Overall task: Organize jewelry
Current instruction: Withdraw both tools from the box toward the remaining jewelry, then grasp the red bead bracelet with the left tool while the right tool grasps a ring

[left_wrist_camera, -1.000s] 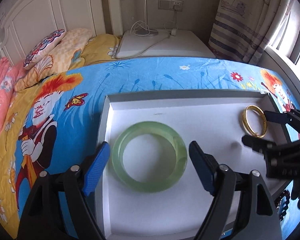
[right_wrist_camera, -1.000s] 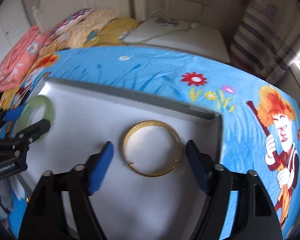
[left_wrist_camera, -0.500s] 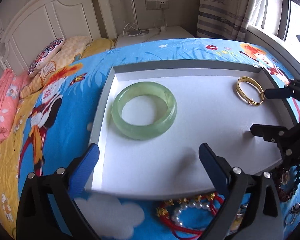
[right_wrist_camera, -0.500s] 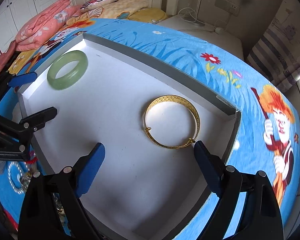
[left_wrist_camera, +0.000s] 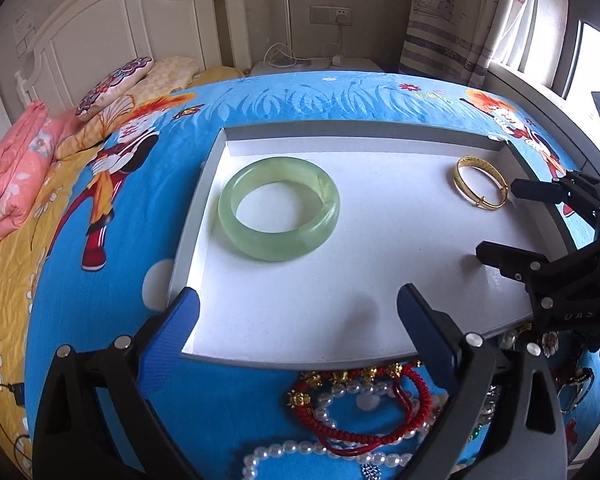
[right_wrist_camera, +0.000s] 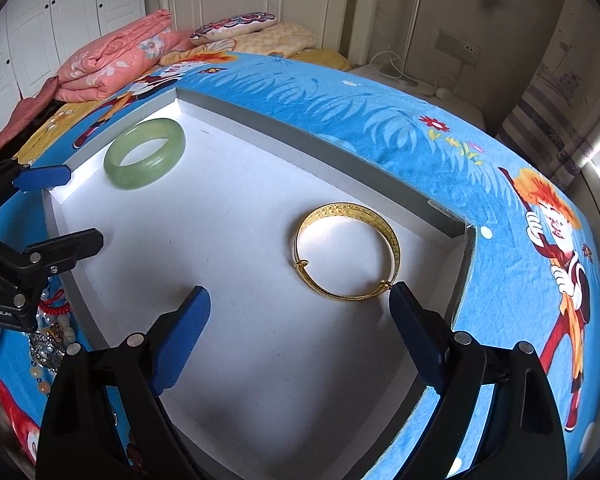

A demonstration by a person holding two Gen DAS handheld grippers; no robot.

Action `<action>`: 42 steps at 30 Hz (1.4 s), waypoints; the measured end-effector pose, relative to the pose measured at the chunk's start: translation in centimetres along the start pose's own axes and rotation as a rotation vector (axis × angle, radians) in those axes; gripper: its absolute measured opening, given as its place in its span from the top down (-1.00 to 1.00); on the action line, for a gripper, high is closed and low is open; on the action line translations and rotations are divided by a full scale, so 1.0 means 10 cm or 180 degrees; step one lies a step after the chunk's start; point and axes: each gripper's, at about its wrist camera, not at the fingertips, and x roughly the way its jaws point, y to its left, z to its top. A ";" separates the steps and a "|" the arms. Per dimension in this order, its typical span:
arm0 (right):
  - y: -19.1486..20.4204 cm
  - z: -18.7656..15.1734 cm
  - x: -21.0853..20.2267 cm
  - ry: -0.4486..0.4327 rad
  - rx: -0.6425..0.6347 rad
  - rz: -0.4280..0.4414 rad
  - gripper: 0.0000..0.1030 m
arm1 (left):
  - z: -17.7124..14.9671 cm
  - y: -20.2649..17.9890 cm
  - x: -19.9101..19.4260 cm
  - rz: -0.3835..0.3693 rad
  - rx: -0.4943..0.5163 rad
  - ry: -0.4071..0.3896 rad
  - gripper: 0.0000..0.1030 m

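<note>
While both grippers hang over the near side of the white tray (left_wrist_camera: 204,216), neither holds anything. The left gripper (left_wrist_camera: 298,316) has its blue pads spread wide, with only bare tray floor between them. The right gripper (right_wrist_camera: 300,304) is also wide, its jaws opening a little further; its right pad sits just beside the clasp end of the gold bangle (right_wrist_camera: 348,248), and I cannot tell whether they touch.

The jade bangle (left_wrist_camera: 279,209) lies flat near the tray's far left corner, close to the left wall but apart from it. The gold bangle lies flat toward the far right corner, near the far wall. Between the two bangles the tray floor is open white space, and more of it stretches toward the near rim. The tray rests on a blue cartoon-print blanket (left_wrist_camera: 140,360).

Only the left view shows the heap of loose jewellery in front of the tray: pearl strands (left_wrist_camera: 340,448) and a red bead bracelet (left_wrist_camera: 364,436) tangled together under the gripper. The right view catches just a sliver of that pile at its left edge, but shows the gold bangle's clasp and patterned band far more clearly.
</note>
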 end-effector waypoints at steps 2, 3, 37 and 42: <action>0.04 -0.01 -0.01 -0.0004 0.0007 -0.0015 -0.67 | -0.04 -0.01 -0.03 0.0000 -0.0024 -0.0014 -0.89; 0.06 -0.02 -0.02 -0.0009 0.0018 -0.0031 -0.67 | -0.05 -0.01 -0.05 -0.0008 -0.0029 -0.0026 -0.89; 0.64 -1.60 -1.07 -0.0549 0.1087 -0.0248 -0.67 | -0.71 0.86 -0.58 -0.1126 -0.0571 -0.0614 -0.95; 0.62 -1.57 -1.05 -0.0575 0.1150 -0.0269 -0.64 | -0.73 0.80 -0.61 -0.1099 -0.0467 -0.0661 -0.95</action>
